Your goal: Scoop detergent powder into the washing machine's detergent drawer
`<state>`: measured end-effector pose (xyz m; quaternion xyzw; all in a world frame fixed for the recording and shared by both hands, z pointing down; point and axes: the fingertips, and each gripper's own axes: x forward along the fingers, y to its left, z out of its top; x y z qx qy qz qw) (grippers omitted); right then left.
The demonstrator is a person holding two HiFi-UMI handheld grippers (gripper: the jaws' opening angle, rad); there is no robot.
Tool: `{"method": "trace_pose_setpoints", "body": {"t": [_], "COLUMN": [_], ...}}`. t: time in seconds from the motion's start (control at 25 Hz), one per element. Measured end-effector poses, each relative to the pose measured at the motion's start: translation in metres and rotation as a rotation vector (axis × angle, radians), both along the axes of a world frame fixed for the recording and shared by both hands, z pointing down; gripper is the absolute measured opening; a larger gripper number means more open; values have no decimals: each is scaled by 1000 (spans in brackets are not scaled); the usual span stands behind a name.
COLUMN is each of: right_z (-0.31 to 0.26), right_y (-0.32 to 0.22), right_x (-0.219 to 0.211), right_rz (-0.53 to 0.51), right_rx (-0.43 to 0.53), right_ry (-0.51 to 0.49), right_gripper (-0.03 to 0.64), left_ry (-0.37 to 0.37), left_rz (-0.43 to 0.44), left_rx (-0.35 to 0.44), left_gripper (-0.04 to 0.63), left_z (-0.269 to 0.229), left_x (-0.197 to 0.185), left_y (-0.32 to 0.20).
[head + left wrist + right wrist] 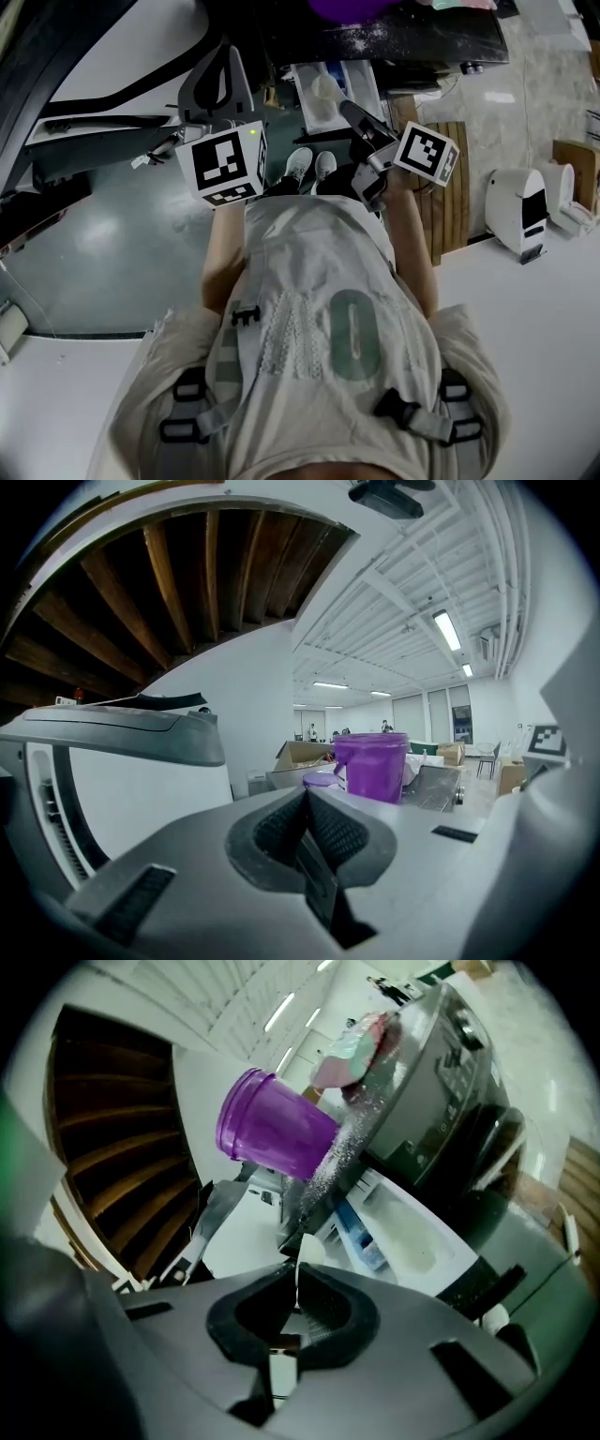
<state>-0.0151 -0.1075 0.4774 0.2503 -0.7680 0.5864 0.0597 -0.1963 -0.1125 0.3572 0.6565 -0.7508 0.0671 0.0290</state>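
Right gripper [293,1277]: my jaws pinch a thin white scoop [308,1249] (by its handle, I judge).
Left gripper [307,801]: pressed together, empty.
Detergent drawer [424,1234]: pulled open, just beyond the scoop.
Doing it well: keep level, tip slowly over one compartment.

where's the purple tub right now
In the right gripper view the purple tub stands on the powder-dusted top of the washing machine, up and left of the open detergent drawer, beyond the right gripper shut on a white scoop.
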Motion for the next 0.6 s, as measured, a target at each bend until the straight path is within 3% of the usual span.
{"method": "trace_pose_setpoints", "body": {"t": [0.6], "right_z": [3], "right_y": [10], "right_x": [-18], "right_rz": [-350], "right_rx": [561], "right_ry": [550], "right_gripper": [9], "left_ry": [-10], "left_rz": [-2], "left_rx": [-3], "left_gripper": [20], "left_z": [3], "left_x": [-10], "left_y": [4]}}
